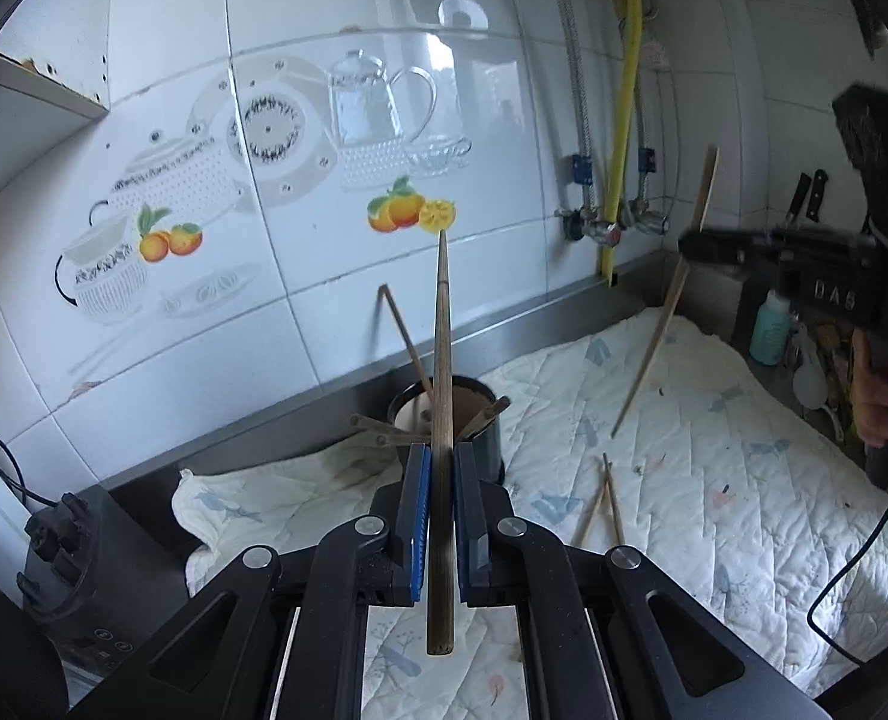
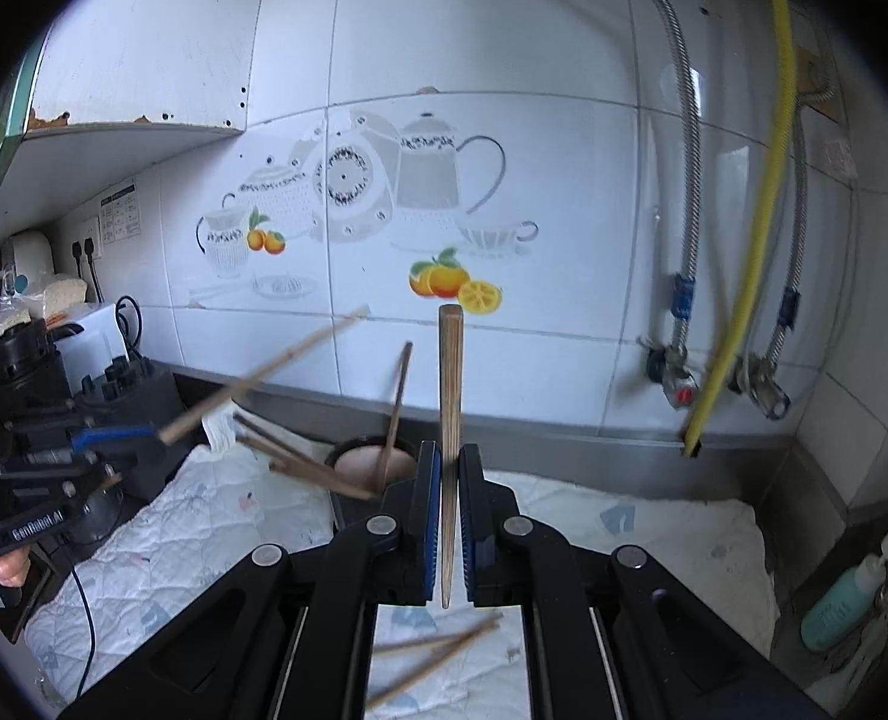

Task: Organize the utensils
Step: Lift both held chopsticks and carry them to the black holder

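Observation:
My left gripper is shut on a dark wooden chopstick that stands upright between its blue pads, above a dark cup holding several chopsticks. My right gripper is shut on a lighter chopstick, also upright, just in front of the same cup. In the left wrist view the right gripper shows at the right with its chopstick slanting down. In the right wrist view the left gripper shows at the left with its chopstick. Two loose chopsticks lie on the quilted cloth; they also show in the right wrist view.
A tiled wall with metal hoses and a yellow pipe stands behind. A black appliance sits at the left. A teal bottle stands in the right corner. Knives hang at the far right.

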